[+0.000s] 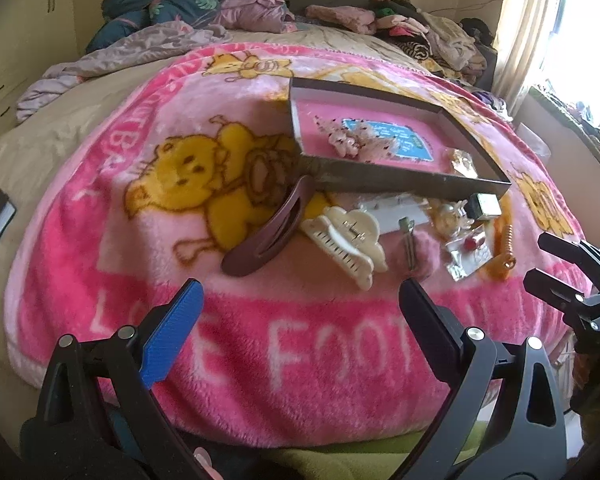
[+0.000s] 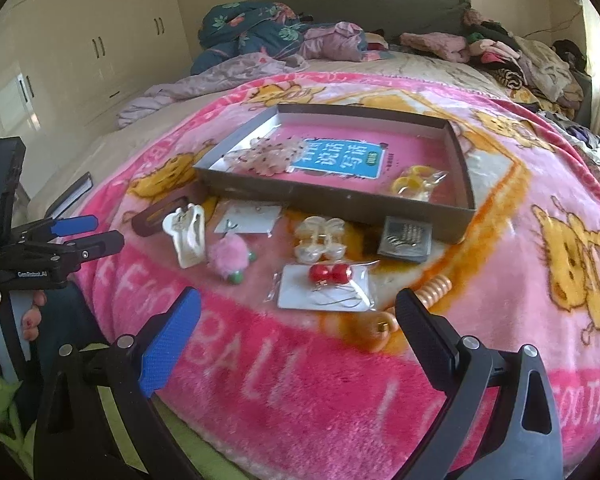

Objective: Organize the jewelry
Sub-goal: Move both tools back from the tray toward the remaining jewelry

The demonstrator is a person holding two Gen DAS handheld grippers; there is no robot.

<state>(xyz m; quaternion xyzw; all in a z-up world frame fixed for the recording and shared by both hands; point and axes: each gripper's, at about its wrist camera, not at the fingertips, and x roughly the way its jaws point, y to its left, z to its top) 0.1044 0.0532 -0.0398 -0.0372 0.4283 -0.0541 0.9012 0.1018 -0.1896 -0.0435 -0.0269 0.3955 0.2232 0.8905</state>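
A shallow brown box (image 2: 340,200) (image 1: 400,182) lies on the pink blanket; inside are a pale beaded piece (image 2: 268,156) and a yellow item in a clear bag (image 2: 414,186). In front lie a brown hair clip (image 1: 268,228), a cream claw clip (image 1: 348,240) (image 2: 188,232), a pink pom-pom (image 2: 228,258), pearl bow earrings (image 2: 320,240), red ball earrings on a card (image 2: 330,284), an orange coil tie (image 2: 420,304) and a small dark box (image 2: 406,238). My left gripper (image 1: 300,312) is open, short of the clips. My right gripper (image 2: 298,320) is open just before the red earrings.
The pink cartoon blanket (image 2: 300,380) covers a bed. Heaped clothes and bedding (image 2: 260,36) lie at the far side. White wardrobes (image 2: 80,40) stand on the left, a curtained window (image 1: 560,40) on the right. A dark notebook (image 2: 70,196) lies at the blanket's left edge.
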